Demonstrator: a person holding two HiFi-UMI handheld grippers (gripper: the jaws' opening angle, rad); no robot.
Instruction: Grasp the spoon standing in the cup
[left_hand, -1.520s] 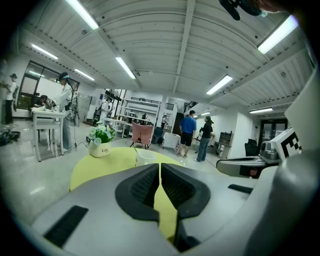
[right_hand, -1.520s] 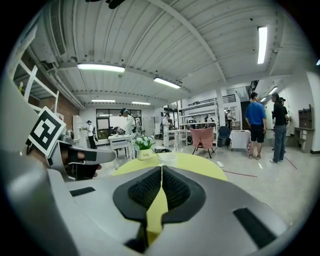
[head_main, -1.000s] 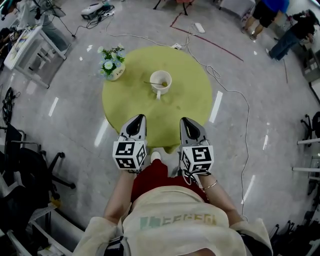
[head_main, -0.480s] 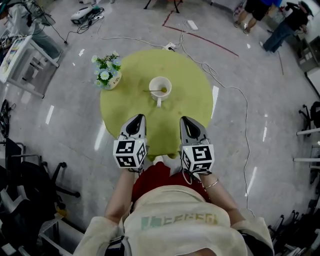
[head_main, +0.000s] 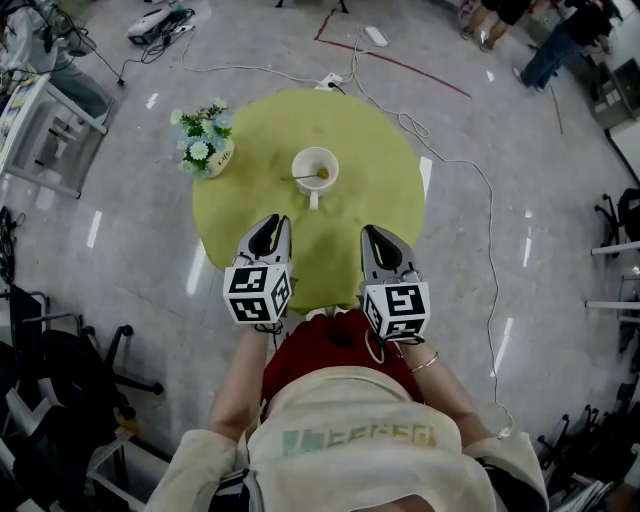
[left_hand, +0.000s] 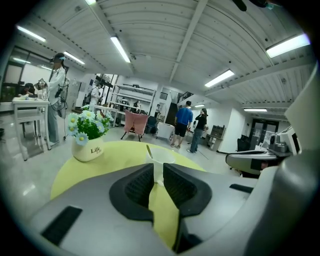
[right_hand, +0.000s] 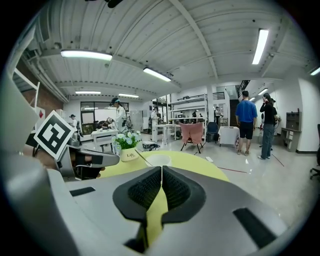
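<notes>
Spoon stands in cup well beyond left gripper, jaws just opening

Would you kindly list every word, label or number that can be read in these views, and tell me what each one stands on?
"Life": on the cream flower pot standing on the yellow-green table, clearest in the left gripper view.
Green print across the person's cream top, head view: too blurred to read.
No other readable text in any view.

Bright ceiling strip lights, glare streaks on glossy floor, strong fisheye edges, dark corners
</notes>
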